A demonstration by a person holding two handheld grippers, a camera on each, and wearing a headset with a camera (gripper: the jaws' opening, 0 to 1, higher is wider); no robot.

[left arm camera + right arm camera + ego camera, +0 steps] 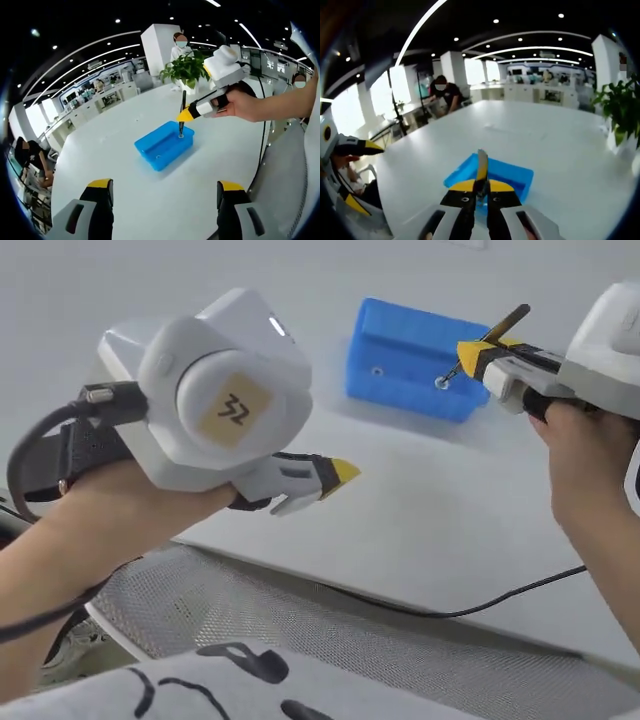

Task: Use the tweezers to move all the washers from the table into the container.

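Jaws of the right tool (478,358) are pressed together on slim dark metal tweezers (503,322), which slant down into the blue rectangular plastic container (400,365) at the far side of the white tabletop (430,520). At the tweezers' tips sits what seems to be a small silver metal washer (441,384). It is too small to tell whether it is pinched or lying on the container's floor. A second small ring (377,370) lies inside the container, further left. The left tool (165,186) hangs over the near part of the tabletop, well apart from the container, its yellow-tipped jaws spread wide with nothing between them. A thin black cable (480,605) crosses the tabletop's near edge.
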